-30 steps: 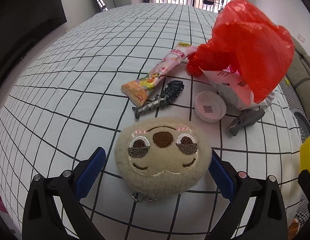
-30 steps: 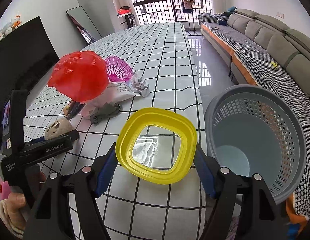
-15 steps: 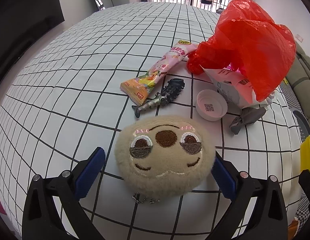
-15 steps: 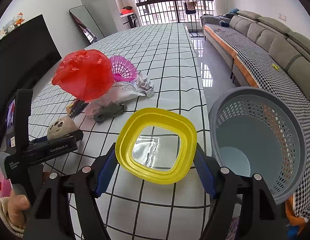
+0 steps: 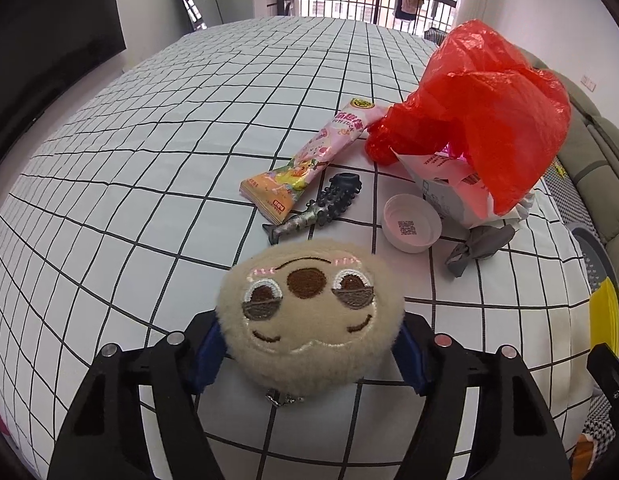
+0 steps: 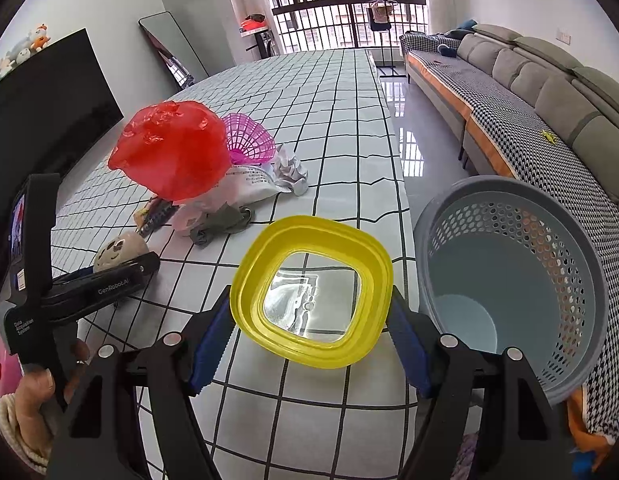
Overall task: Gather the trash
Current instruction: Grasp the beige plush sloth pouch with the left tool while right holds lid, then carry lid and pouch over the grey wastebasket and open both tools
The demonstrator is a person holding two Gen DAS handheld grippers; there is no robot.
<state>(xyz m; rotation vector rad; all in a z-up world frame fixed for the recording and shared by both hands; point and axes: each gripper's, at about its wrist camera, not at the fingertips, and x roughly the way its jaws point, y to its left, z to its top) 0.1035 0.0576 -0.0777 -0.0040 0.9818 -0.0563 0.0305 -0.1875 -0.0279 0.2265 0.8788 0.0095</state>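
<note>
My left gripper (image 5: 309, 354) is shut on a round beige plush face toy (image 5: 309, 314), its blue pads against both sides; it rests low over the checked table (image 5: 149, 140). The toy also shows in the right wrist view (image 6: 119, 250). My right gripper (image 6: 309, 346) is shut on a yellow square container (image 6: 313, 290), held above the table edge, left of the grey perforated basket (image 6: 513, 280). Beyond the toy lie a pink snack wrapper (image 5: 309, 160), a dark fish-shaped toy (image 5: 321, 206), a white cap (image 5: 409, 228) and a red plastic bag (image 5: 481, 116).
A white paper package (image 6: 249, 188), a grey crumpled cloth (image 6: 221, 224), a pink mesh basket (image 6: 247, 142) and crumpled white paper (image 6: 289, 168) lie by the red bag. A sofa (image 6: 529, 92) stands right of the table. A dark TV (image 6: 41, 112) is on the left.
My left gripper's jaws have closed in from wide open onto the plush toy. My right gripper keeps hold of the yellow container and has shifted slightly.
</note>
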